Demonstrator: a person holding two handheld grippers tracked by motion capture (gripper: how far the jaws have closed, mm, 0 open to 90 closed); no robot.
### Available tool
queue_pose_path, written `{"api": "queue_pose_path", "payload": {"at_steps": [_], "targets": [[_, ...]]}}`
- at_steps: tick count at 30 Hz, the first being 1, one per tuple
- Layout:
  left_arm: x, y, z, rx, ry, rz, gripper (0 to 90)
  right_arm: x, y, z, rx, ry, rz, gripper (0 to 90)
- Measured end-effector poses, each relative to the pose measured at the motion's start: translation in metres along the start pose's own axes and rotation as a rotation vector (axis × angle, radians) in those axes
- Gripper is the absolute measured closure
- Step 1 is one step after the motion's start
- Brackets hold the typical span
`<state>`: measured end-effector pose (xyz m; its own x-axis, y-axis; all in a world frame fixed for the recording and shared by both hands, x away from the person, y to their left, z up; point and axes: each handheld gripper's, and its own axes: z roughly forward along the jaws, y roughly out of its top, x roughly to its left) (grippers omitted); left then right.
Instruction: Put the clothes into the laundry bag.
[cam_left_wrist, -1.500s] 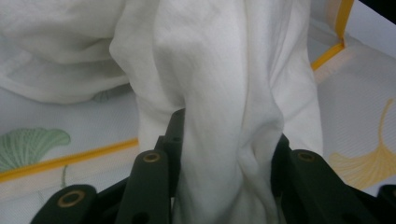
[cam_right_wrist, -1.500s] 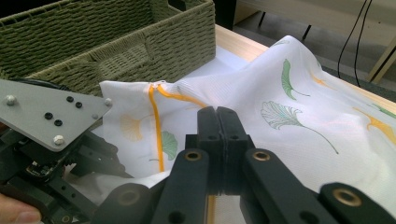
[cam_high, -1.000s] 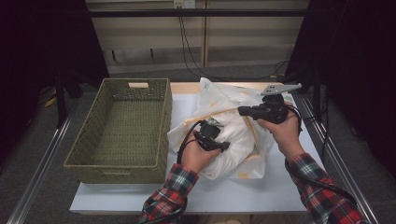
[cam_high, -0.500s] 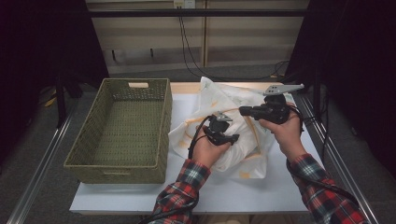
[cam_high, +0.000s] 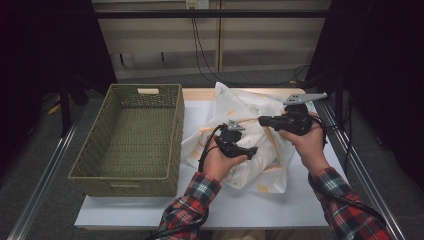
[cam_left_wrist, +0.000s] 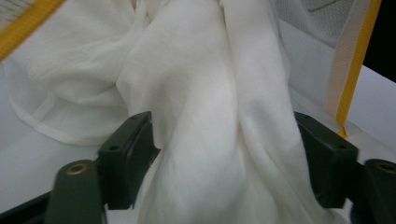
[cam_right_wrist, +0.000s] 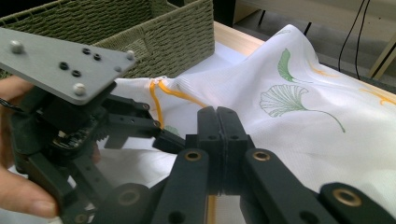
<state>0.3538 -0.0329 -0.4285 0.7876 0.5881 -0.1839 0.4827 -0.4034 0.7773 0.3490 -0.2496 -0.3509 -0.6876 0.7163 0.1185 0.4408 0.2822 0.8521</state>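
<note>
A white mesh bag (cam_high: 240, 102) with yellow trim and green leaf prints lies on the white table (cam_high: 300, 205). My right gripper (cam_high: 261, 120) is shut on the bag's yellow-trimmed edge and holds it lifted; its jaws (cam_right_wrist: 217, 121) meet over the yellow strip. My left gripper (cam_high: 251, 150) reaches in at the bag's mouth. Its jaws have just been opening, and white cloth (cam_left_wrist: 196, 93) hangs loosely between the wide-set pads of the left gripper (cam_left_wrist: 224, 149). The right gripper view shows the left gripper (cam_right_wrist: 154, 133) close by, under its grey plate.
An empty green woven basket (cam_high: 122, 177) stands on the table's left half, close to the bag; its wall (cam_right_wrist: 140, 28) rises behind the grippers. Bare table lies in front of the bag. Metal rails run along both table sides.
The left hand has shifted a little to the right, toward the bag's middle, and its jaws stand wider around the white cloth. The right gripper has kept its grip and place.
</note>
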Motion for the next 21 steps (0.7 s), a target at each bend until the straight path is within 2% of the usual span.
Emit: {"api": "queue_pose_path", "payload": {"at_steps": [8,10,12,14,16,21], "targets": [[-0.001,-0.011,-0.009,0.005,0.017,0.026,15.1,0.0,0.0,-0.003,0.006,-0.019,-0.003,89.5],[0.0,-0.014,-0.011,-0.001,0.014,0.019,13.6,0.0,-0.001,-0.002,0.004,-0.015,0.005,89.5],[0.002,-0.016,-0.014,0.014,0.012,0.009,10.5,0.001,-0.001,-0.001,0.005,-0.018,0.004,89.5],[0.003,-0.018,-0.016,0.0,0.003,-0.005,10.0,0.001,-0.002,-0.001,0.008,-0.021,-0.002,89.5],[0.003,-0.022,-0.017,0.02,0.009,-0.012,8.3,0.0,-0.002,-0.001,0.013,-0.019,-0.003,89.5],[0.003,-0.032,-0.009,0.035,-0.019,-0.025,8.2,0.0,-0.003,-0.001,0.013,-0.026,0.002,89.5]]}}
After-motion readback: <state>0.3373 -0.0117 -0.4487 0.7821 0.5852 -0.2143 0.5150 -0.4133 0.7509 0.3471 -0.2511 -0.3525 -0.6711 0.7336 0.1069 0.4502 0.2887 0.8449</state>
